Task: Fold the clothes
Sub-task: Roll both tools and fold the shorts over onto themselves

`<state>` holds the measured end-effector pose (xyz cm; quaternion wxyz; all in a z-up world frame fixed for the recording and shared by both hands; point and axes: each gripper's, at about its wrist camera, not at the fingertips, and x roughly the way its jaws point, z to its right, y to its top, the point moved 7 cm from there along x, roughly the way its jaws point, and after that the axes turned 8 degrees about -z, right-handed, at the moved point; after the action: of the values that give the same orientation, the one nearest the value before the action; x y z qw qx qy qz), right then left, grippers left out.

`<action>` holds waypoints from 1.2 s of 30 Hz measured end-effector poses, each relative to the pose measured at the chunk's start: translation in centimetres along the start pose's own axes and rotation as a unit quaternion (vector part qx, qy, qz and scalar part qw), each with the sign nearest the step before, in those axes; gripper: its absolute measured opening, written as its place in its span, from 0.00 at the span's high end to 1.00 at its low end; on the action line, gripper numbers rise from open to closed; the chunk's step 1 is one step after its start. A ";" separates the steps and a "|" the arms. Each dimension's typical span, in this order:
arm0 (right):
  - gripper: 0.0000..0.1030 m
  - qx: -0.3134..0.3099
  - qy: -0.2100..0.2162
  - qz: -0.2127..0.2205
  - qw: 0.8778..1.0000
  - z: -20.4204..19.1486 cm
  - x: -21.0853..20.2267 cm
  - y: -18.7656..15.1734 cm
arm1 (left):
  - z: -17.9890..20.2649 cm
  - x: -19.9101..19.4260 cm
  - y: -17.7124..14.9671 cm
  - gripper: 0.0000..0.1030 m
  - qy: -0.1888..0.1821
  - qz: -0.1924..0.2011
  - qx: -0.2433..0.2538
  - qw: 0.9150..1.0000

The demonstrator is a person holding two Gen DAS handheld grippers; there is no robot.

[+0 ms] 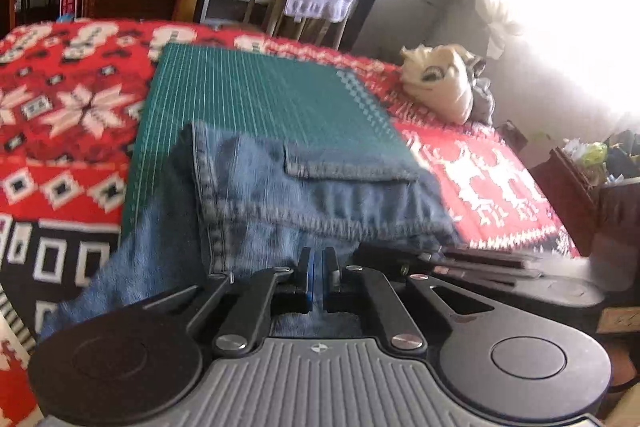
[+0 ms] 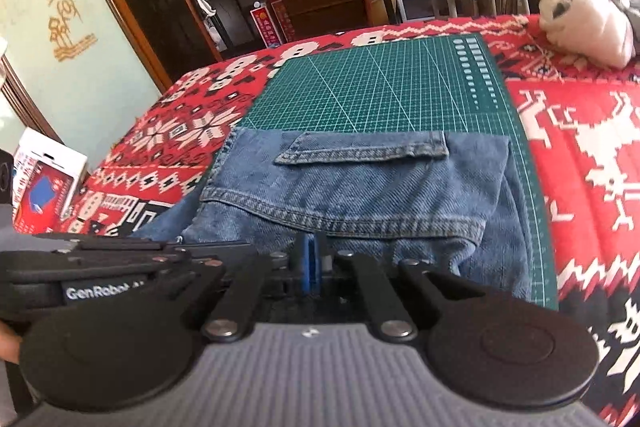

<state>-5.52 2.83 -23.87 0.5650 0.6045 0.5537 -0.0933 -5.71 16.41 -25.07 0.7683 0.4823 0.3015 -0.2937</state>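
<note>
Blue denim garment [image 2: 360, 195] is laid on green cutting mat [image 2: 380, 87], atop red patterned blanket [image 2: 580, 147]. L gripper [image 1: 319, 273] & R gripper [image 2: 310, 259]: fingers are closed, each pinched on garment's near edge, side by side.

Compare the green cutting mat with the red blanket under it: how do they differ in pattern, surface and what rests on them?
1. Pattern: the mat carries a fine pale grid; the blanket shows white snowflakes and reindeer on red.
2. Surface: the mat looks flat and stiff; the blanket is soft and quilted.
3. Load: the jeans lie mostly on the mat, with one part spilling onto the blanket; the mat itself rests on the blanket.
Shared: both lie flat beneath the jeans.
</note>
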 end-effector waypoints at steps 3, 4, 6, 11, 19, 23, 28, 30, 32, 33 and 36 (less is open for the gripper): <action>1.00 0.009 0.007 -0.001 1.000 0.3 0.0 -0.1 | -1.2 0.0 0.3 0.97 -0.007 -0.003 -0.028 1.000; 1.00 0.013 0.009 -0.001 1.000 0.4 0.1 -0.1 | -1.7 0.1 0.3 0.97 -0.011 -0.007 -0.039 0.999; 1.00 0.019 0.014 -0.001 1.000 0.5 0.1 -0.1 | -2.4 0.5 -0.2 0.97 -0.018 -0.011 -0.051 0.998; 1.00 0.033 0.025 -0.003 0.999 1.0 0.1 -0.2 | -2.9 1.2 -1.1 0.97 -0.032 -0.007 -0.065 0.997; 1.00 0.066 0.028 -0.006 0.997 3.0 -1.9 -0.3 | -2.7 1.2 -1.1 0.97 -0.028 -0.008 -0.060 0.998; 1.00 0.098 0.028 0.009 0.995 5.7 -3.1 -0.9 | -2.5 1.1 -1.2 0.97 -0.020 -0.007 -0.050 0.999; 1.00 0.153 0.064 0.017 0.986 7.6 -3.6 -2.1 | -3.0 1.1 -1.3 0.97 -0.036 -0.007 -0.063 0.997; 1.00 0.190 0.079 0.022 0.978 8.7 -3.6 -2.6 | -3.0 1.2 -1.3 0.97 -0.035 -0.007 -0.062 0.997; 1.00 0.221 0.083 0.025 0.971 9.9 -3.7 -3.1 | -2.9 1.2 -1.2 0.97 -0.035 -0.007 -0.061 0.998; 1.00 0.227 0.079 0.027 0.970 10.2 -3.8 -3.3 | -2.9 1.2 -1.2 0.97 -0.034 -0.007 -0.060 0.998; 1.00 0.211 0.057 0.026 0.975 10.3 -4.0 -3.5 | -2.7 1.1 -1.2 0.97 -0.031 -0.009 -0.059 0.998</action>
<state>-4.46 -8.40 -26.49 0.3942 0.7284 0.5374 -0.1587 -6.37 18.30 -27.53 0.8020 0.4236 0.2984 -0.2970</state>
